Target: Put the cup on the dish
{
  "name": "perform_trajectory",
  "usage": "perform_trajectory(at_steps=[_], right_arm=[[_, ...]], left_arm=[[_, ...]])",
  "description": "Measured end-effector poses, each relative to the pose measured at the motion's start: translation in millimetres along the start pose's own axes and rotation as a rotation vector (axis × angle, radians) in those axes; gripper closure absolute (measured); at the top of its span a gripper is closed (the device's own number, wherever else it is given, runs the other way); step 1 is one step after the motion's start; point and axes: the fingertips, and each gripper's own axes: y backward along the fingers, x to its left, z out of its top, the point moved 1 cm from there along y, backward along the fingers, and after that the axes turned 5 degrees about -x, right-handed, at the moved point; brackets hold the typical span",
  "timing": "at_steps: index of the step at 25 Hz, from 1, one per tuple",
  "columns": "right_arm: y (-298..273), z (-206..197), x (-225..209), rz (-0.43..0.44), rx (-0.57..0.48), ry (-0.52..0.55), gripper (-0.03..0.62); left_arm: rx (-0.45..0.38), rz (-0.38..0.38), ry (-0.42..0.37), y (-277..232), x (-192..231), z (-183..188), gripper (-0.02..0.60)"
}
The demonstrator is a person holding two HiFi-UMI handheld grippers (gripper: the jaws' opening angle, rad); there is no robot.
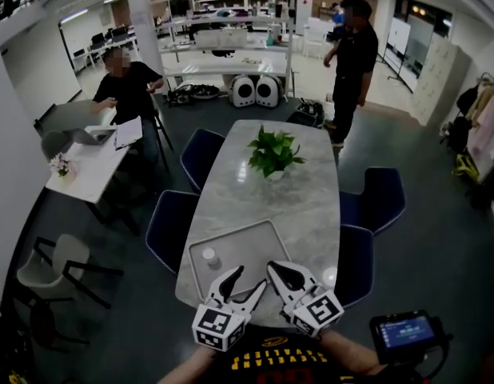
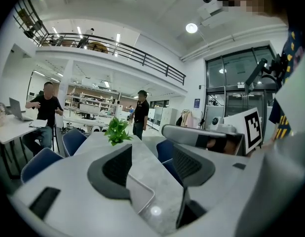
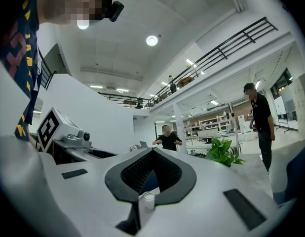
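Observation:
A small white cup [image 1: 209,257] stands upright on a shallow grey tray [image 1: 247,242] at the near end of the marble table [image 1: 295,206]. My left gripper [image 1: 242,285] hovers just right of the cup, over the tray's near edge, open and empty. In the left gripper view its jaws [image 2: 150,164] frame the tray's corner [image 2: 142,191]. My right gripper [image 1: 279,272] sits beside it, shut with nothing held. In the right gripper view the shut jaws [image 3: 152,152] leave a hollow through which the cup [image 3: 149,200] shows. A pale round spot [image 1: 328,276] lies right of that gripper; I cannot tell what it is.
A potted green plant [image 1: 272,152] stands at mid-table. Blue chairs [image 1: 171,222] ring the table on both sides. One person sits at a white desk [image 1: 87,166] to the far left, another stands [image 1: 352,54] beyond the table's far end.

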Motion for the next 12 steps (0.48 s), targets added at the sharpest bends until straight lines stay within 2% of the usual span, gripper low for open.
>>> perform_trajectory(at_steps=[5, 12], right_arm=[[-10.1, -1.4, 0.6, 0.015, -0.007, 0.022, 0.586], [-22.3, -3.6, -3.3, 0.009, -0.006, 0.037, 0.588]], left_arm=[[-0.011, 0.01, -0.009, -2.7, 8.0, 13.5, 0.321], [0.008, -0.002, -0.008, -8.5, 22.3, 9.6, 0.321]])
